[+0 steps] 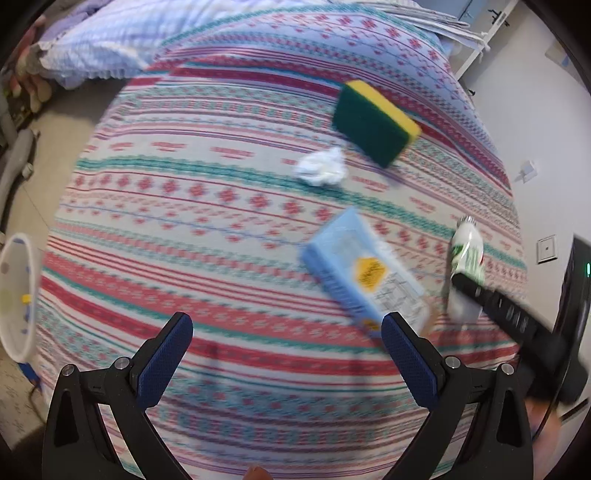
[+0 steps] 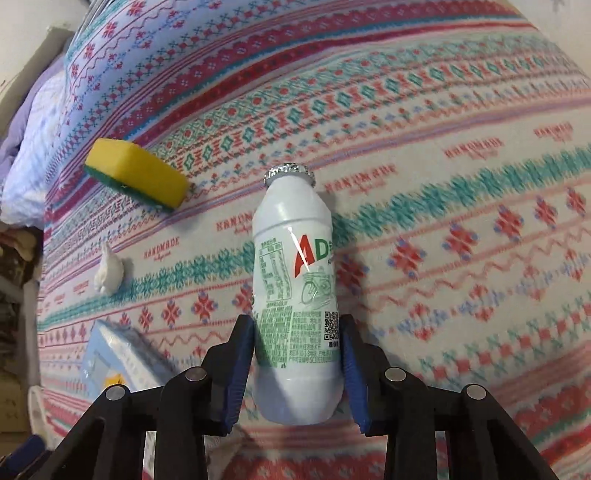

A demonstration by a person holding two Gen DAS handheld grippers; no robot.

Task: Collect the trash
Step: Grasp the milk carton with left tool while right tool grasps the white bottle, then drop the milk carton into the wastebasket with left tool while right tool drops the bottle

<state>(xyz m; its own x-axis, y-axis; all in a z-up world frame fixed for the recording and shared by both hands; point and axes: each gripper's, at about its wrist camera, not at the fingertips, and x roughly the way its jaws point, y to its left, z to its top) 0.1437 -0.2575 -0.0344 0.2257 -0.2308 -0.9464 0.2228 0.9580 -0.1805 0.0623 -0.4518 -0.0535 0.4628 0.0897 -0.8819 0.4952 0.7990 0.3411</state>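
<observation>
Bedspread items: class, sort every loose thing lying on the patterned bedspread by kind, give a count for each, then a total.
Sponge: 1
Crumpled tissue: 1
Blue packet: 1
White drink bottle: 1
Total: 4

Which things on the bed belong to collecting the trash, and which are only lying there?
For the job:
- white drink bottle, clamped in the right tool
- crumpled white tissue
- white bin beside the bed, probably for the trash

Just lying about (a judgement):
- yellow-green sponge
- blue packet
- patterned bedspread
- pillow
</observation>
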